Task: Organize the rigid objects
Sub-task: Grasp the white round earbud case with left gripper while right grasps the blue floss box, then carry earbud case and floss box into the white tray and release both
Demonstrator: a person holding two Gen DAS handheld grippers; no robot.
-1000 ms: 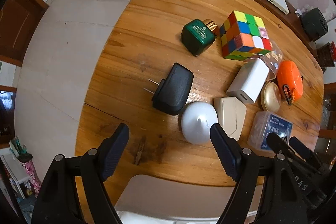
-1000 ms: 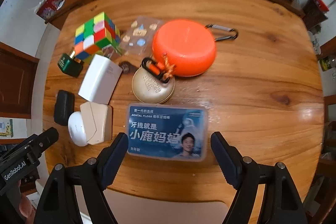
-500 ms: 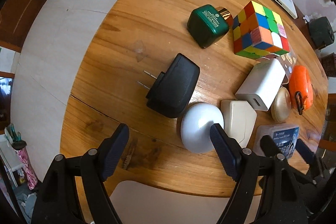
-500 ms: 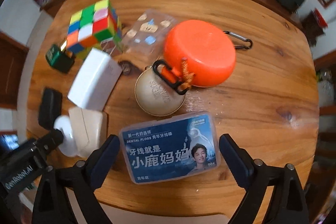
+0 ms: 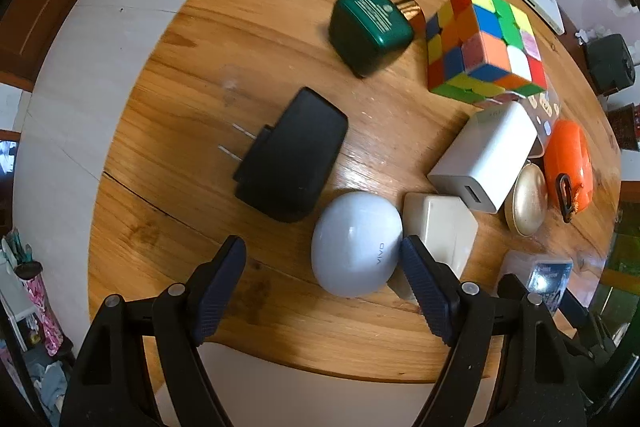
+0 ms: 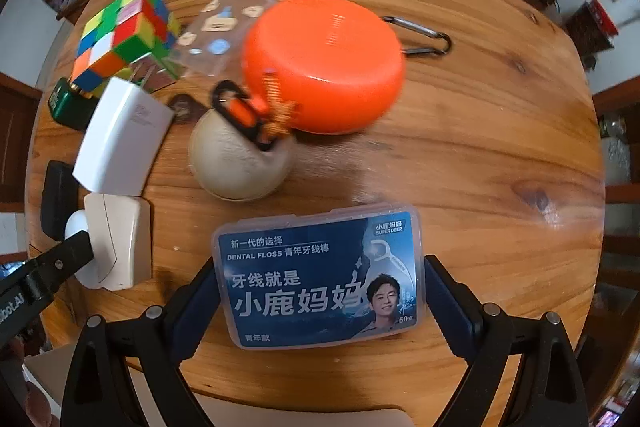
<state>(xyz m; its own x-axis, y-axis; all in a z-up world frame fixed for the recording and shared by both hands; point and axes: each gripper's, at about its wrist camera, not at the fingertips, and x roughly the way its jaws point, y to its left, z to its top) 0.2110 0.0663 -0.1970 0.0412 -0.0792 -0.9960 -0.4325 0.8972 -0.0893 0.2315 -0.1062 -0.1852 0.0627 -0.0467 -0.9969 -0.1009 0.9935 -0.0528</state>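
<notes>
At the bottom of each frame, the right gripper brackets the floss box, jaws wide, while the left gripper, jaws wide too, flanks the white case.

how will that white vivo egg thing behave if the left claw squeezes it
The white case looks smooth, glossy and rounded, so it may slip out or squirt forward from between the left claw fingers. With its domed shape it could rock or spin on the table. Probably rigid and light.

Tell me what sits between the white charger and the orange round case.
The gold round compact lies between the white charger and the orange case, its clip resting on it; right wrist view.
</notes>
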